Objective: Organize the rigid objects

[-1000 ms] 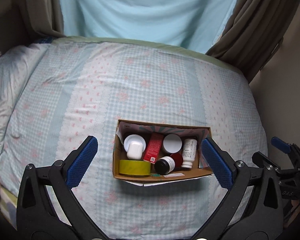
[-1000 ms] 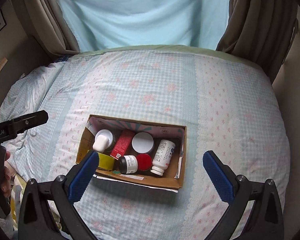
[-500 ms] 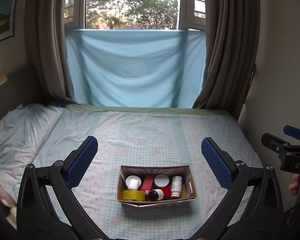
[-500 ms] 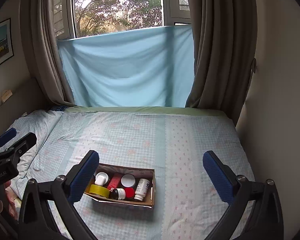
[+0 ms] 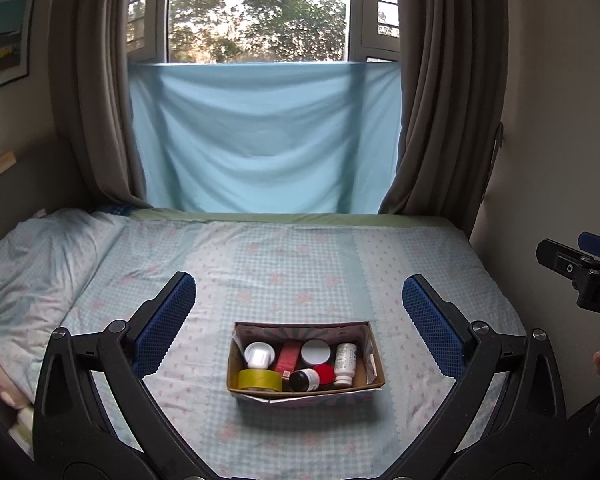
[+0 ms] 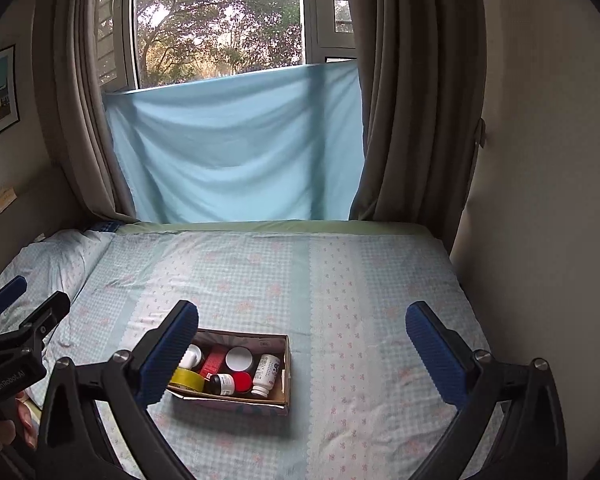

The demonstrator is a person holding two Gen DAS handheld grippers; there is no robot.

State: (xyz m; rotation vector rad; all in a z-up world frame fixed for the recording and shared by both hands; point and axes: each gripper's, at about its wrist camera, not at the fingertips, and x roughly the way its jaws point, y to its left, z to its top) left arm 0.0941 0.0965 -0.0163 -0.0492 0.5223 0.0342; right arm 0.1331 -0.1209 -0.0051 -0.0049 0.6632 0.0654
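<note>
A small cardboard box (image 5: 374,364) sits on the bed, also in the right wrist view (image 6: 286,372). It holds a yellow tape roll (image 5: 259,380), a white case (image 5: 259,355), a red packet (image 5: 286,361), a white-lidded jar (image 5: 315,352), a dark bottle (image 5: 305,378), a red cap (image 5: 324,373) and a white bottle (image 5: 345,362). My left gripper (image 5: 299,318) is open and empty, held back above the box. My right gripper (image 6: 300,340) is open and empty, right of the box.
The bed (image 5: 284,264) has a pale checked sheet with a pillow (image 5: 40,256) at the left. A blue cloth (image 5: 260,136) hangs below the window between brown curtains (image 5: 440,100). A wall (image 6: 540,200) borders the bed on the right.
Both grippers have pulled up and back from the box, so it looks smaller and lower and the window has come into view. Both stay open.
</note>
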